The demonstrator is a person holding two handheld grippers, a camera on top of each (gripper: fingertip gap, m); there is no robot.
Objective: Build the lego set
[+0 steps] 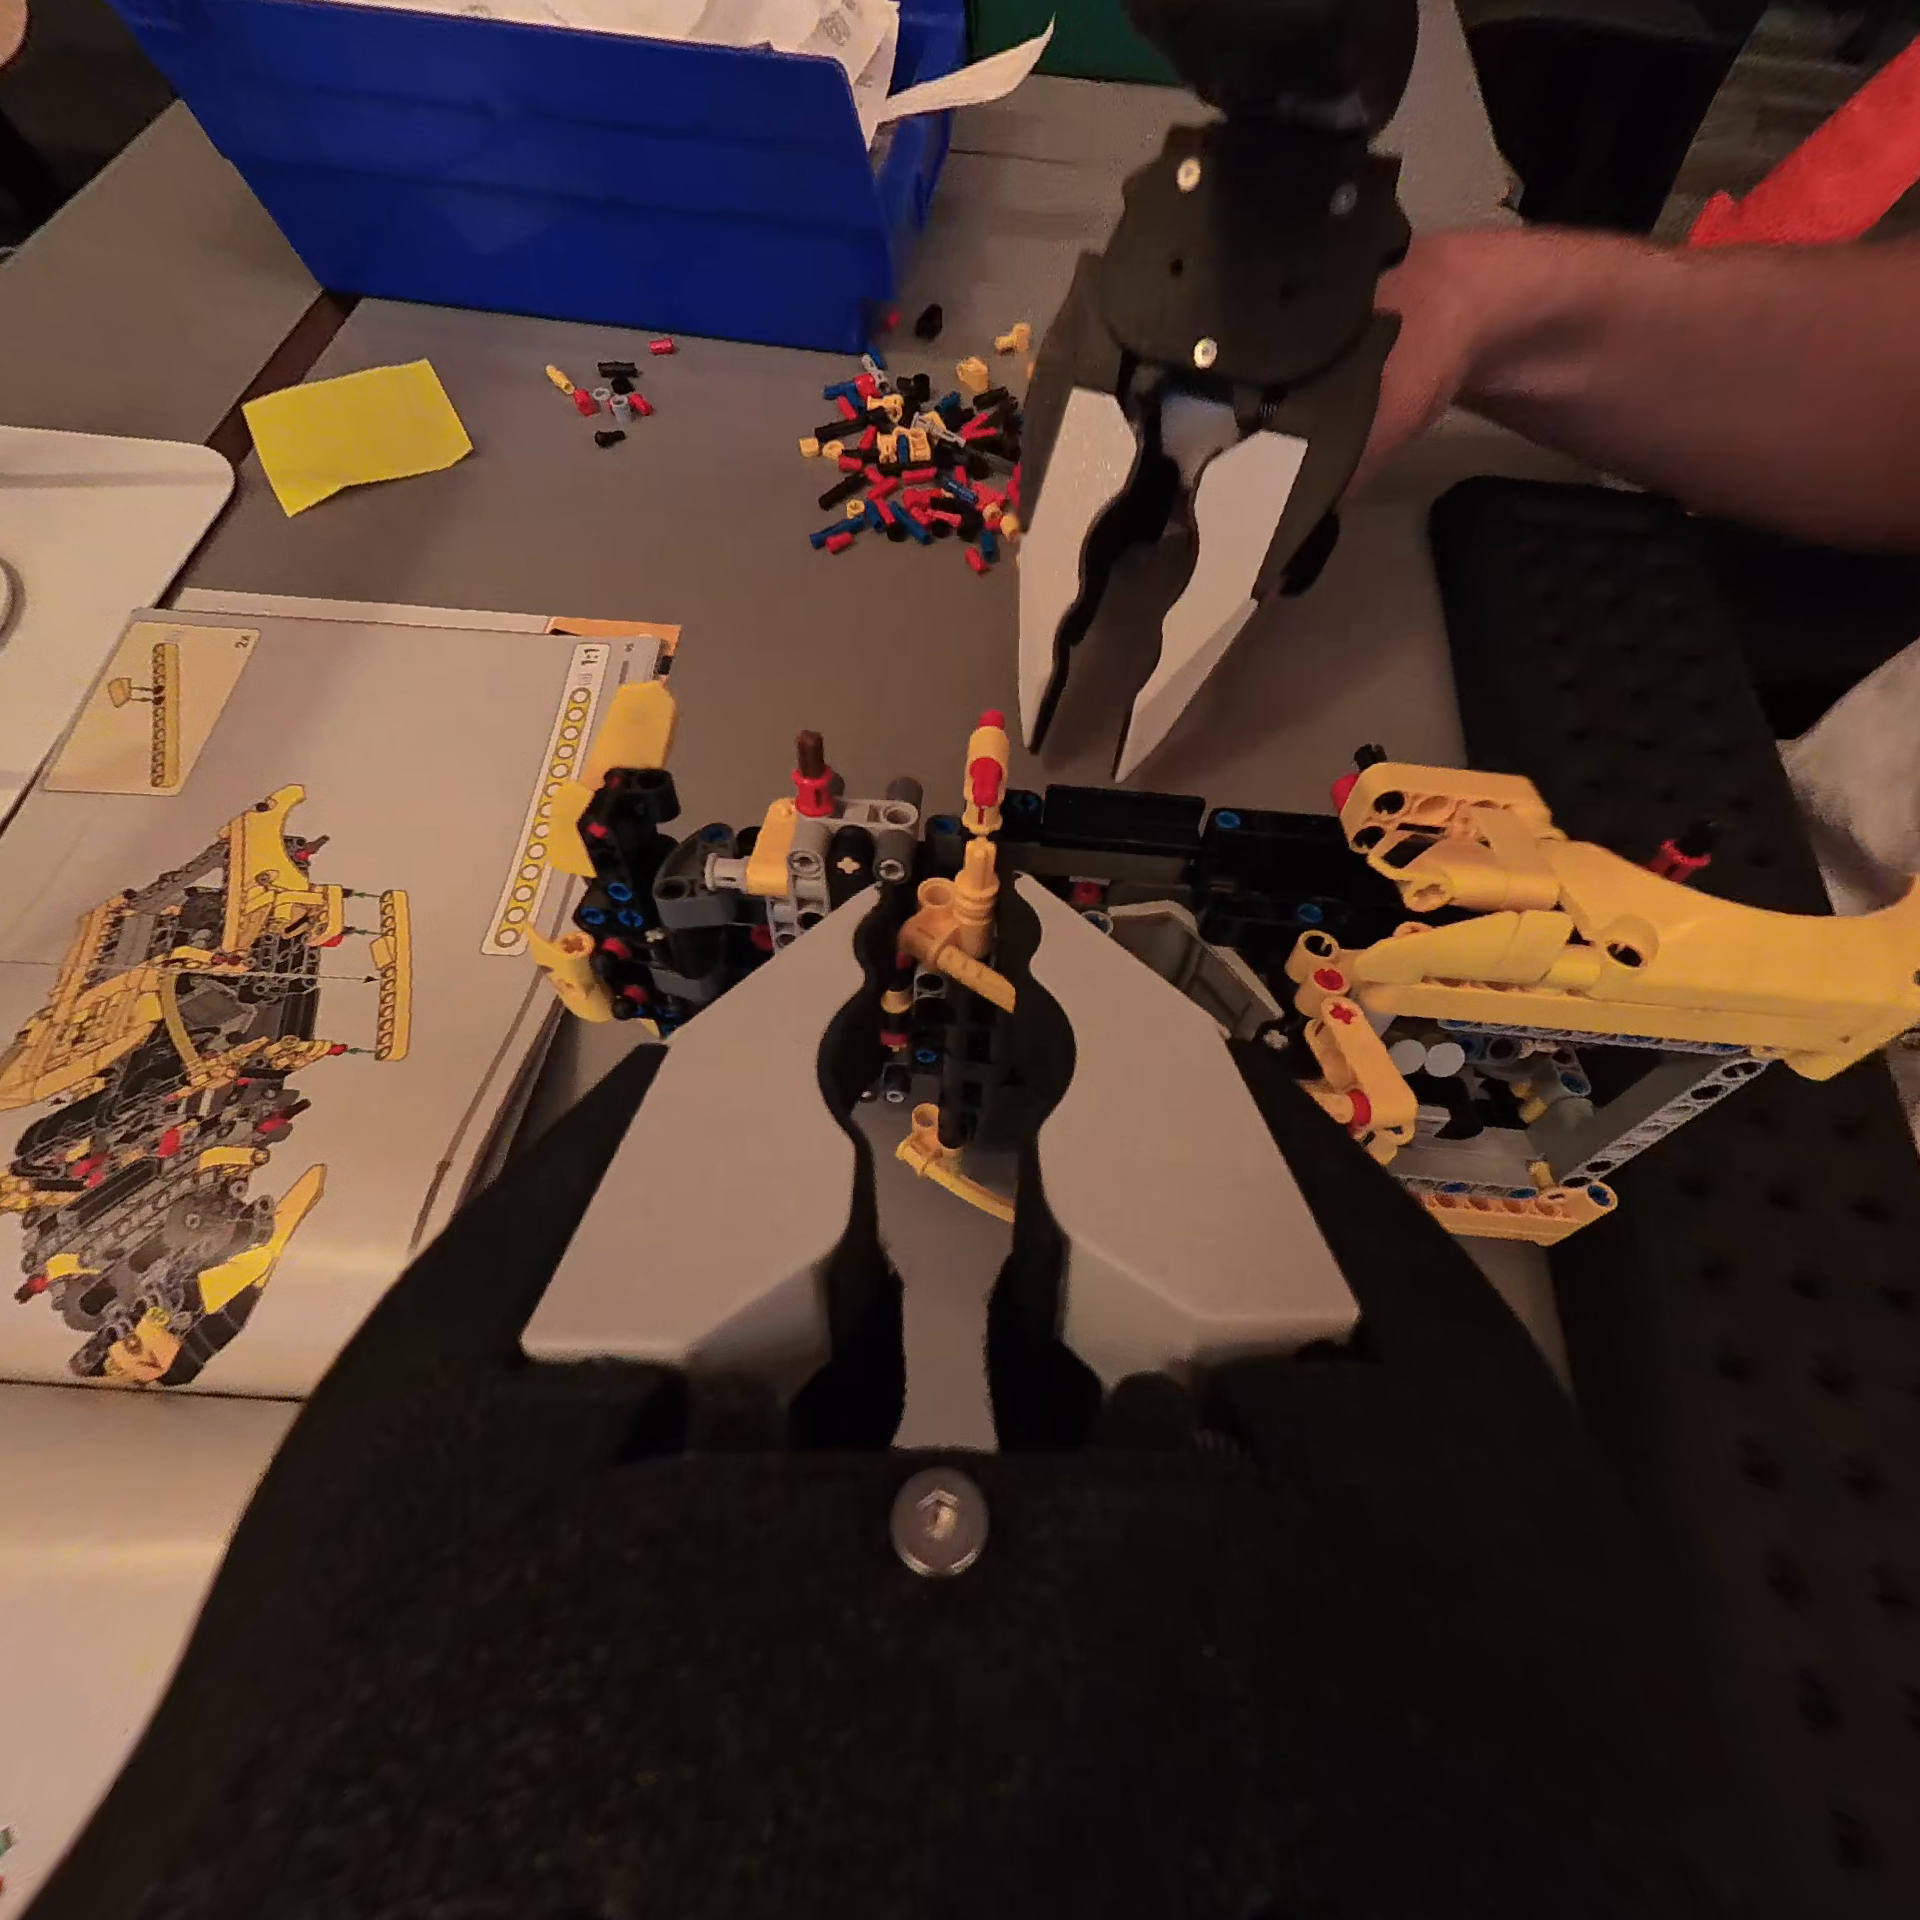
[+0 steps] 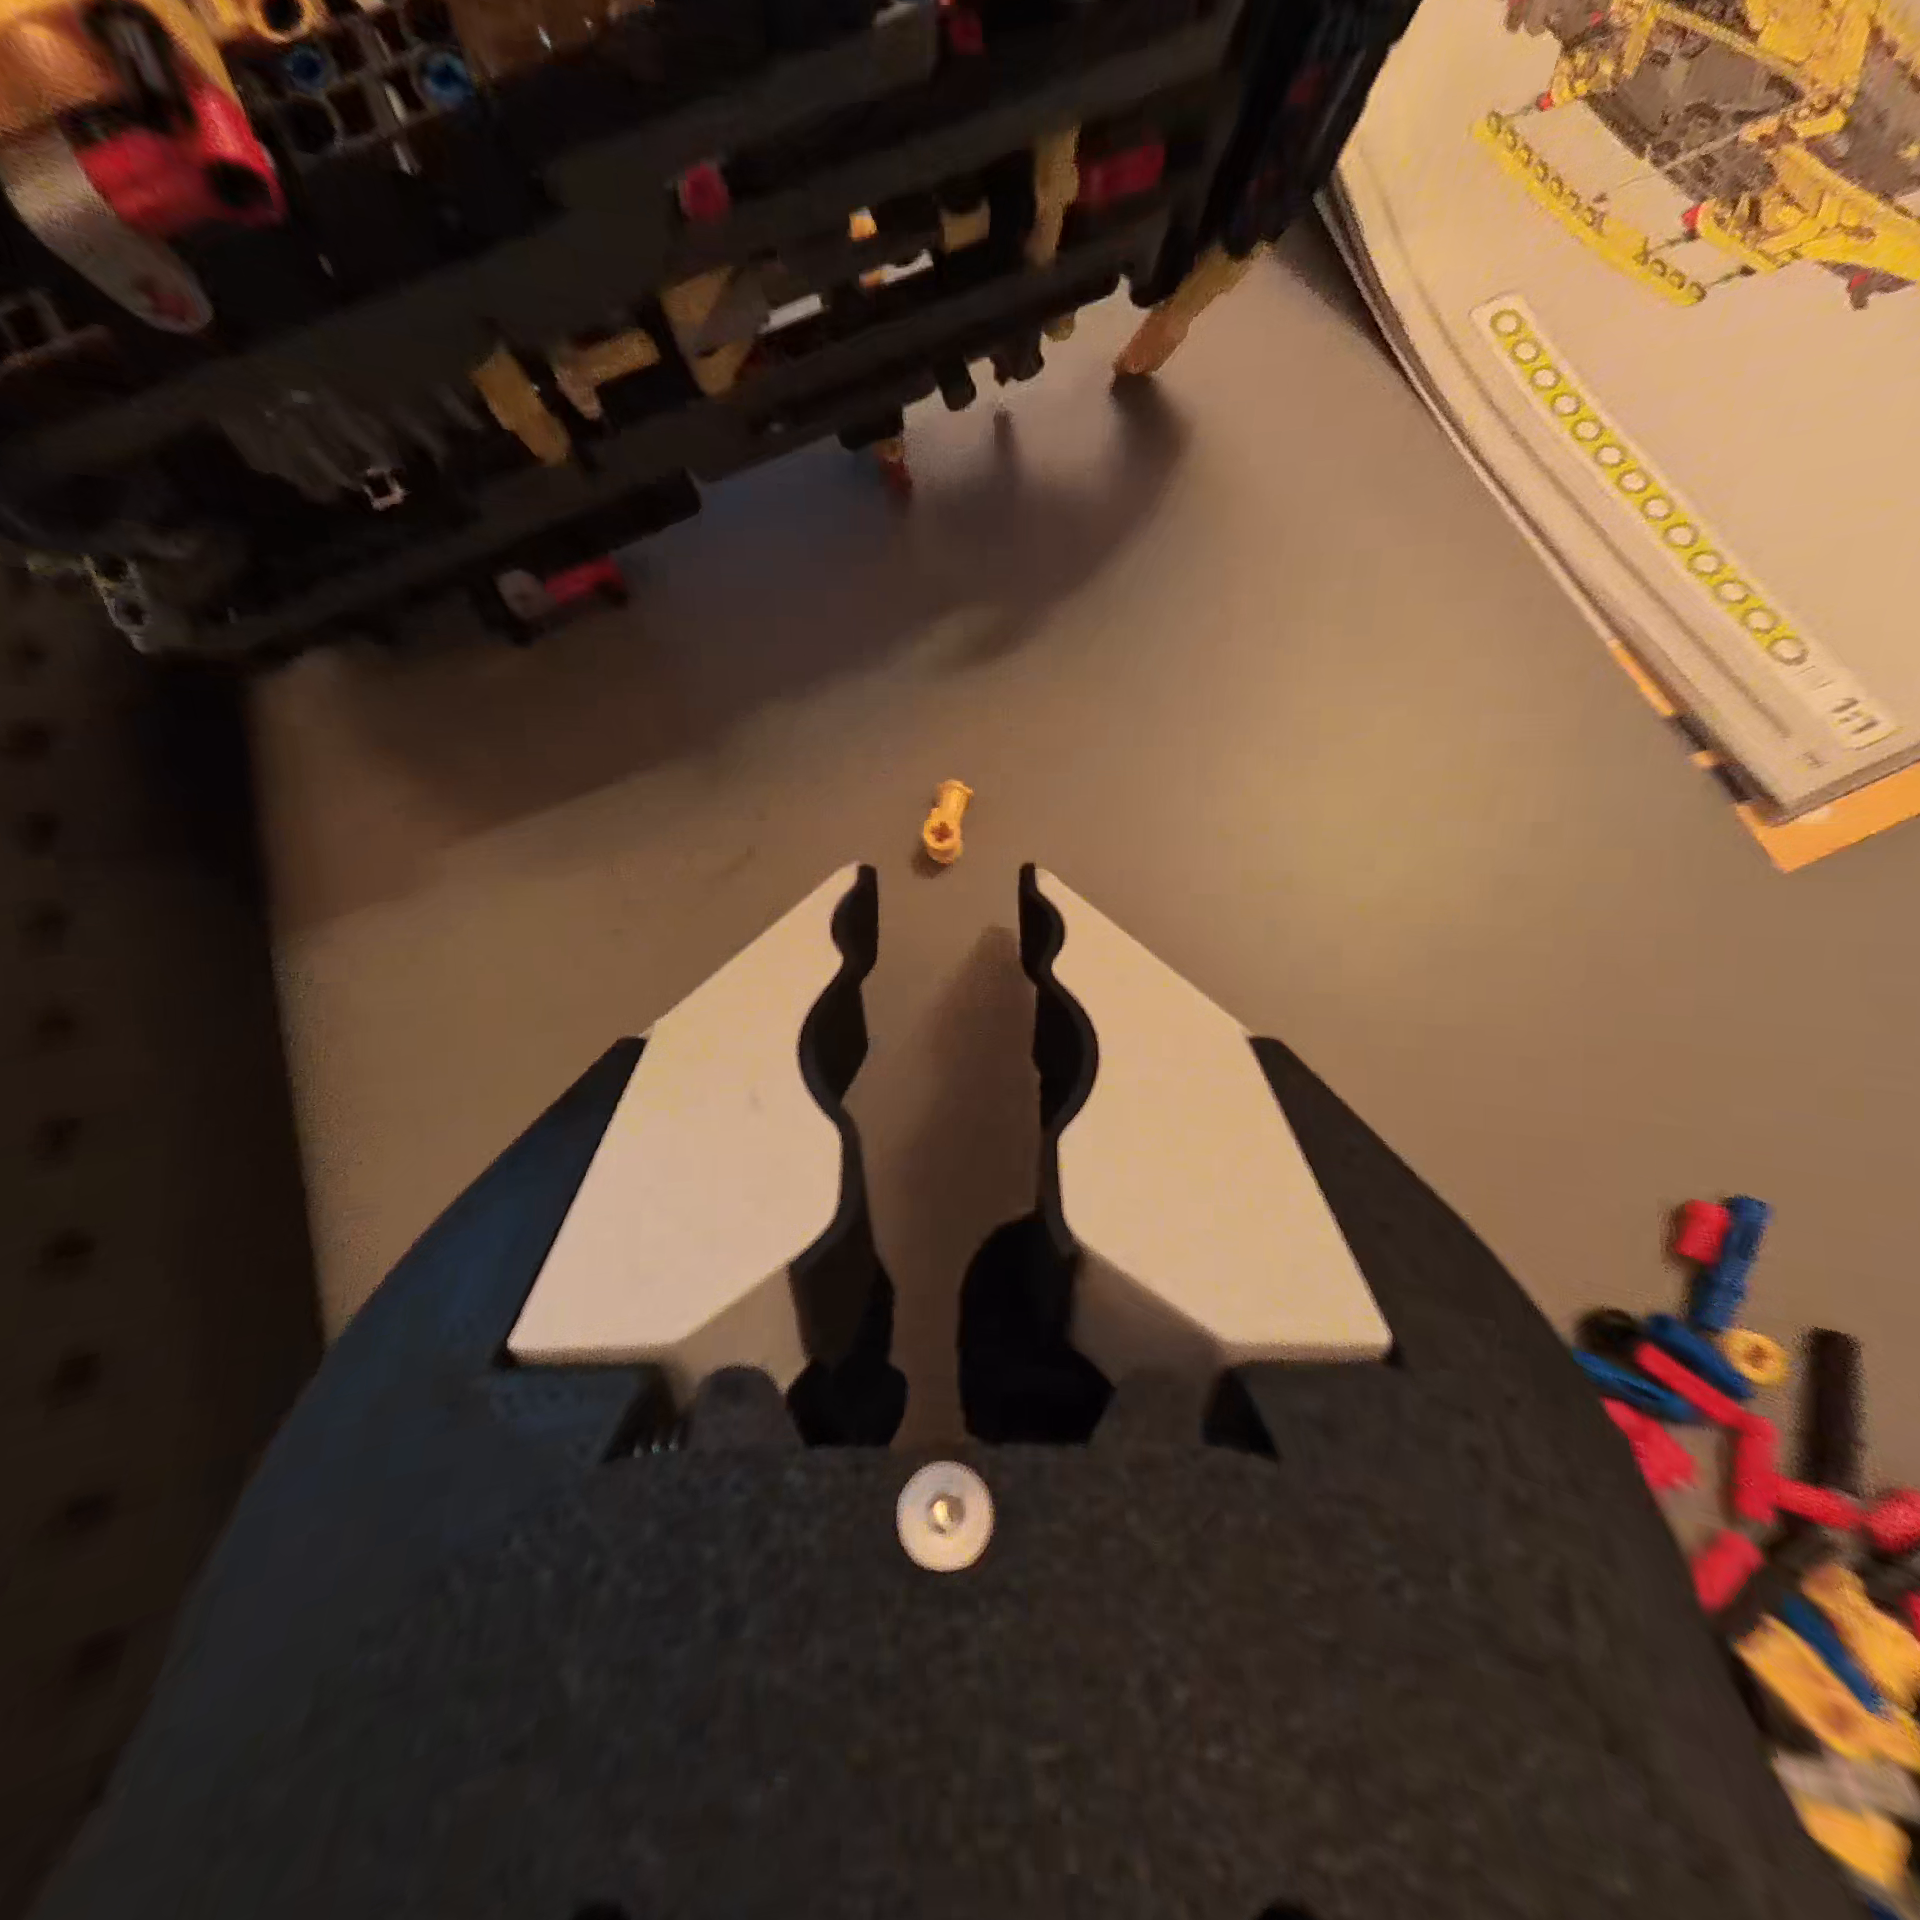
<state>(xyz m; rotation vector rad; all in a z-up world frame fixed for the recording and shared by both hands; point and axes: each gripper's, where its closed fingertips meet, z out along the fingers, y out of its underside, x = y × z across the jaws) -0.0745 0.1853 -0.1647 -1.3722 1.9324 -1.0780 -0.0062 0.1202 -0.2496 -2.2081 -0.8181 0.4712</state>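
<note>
The partly built yellow and black lego model stands on the grey table, its yellow arm reaching right. My left gripper is closed around the model's black upright middle section, with a yellow connector between its tips. My right gripper hangs just behind the model, tips down, slightly open and empty. In the right wrist view my right gripper is open over the table. A small yellow pin lies just ahead of its tips. The model fills the top left, blurred.
The open instruction booklet lies left of the model and also shows in the right wrist view. A pile of small pins, a yellow paper and a blue bin lie behind. A black mat lies right. A person's hand holds the right gripper. Left tips to right tips: about 12 cm.
</note>
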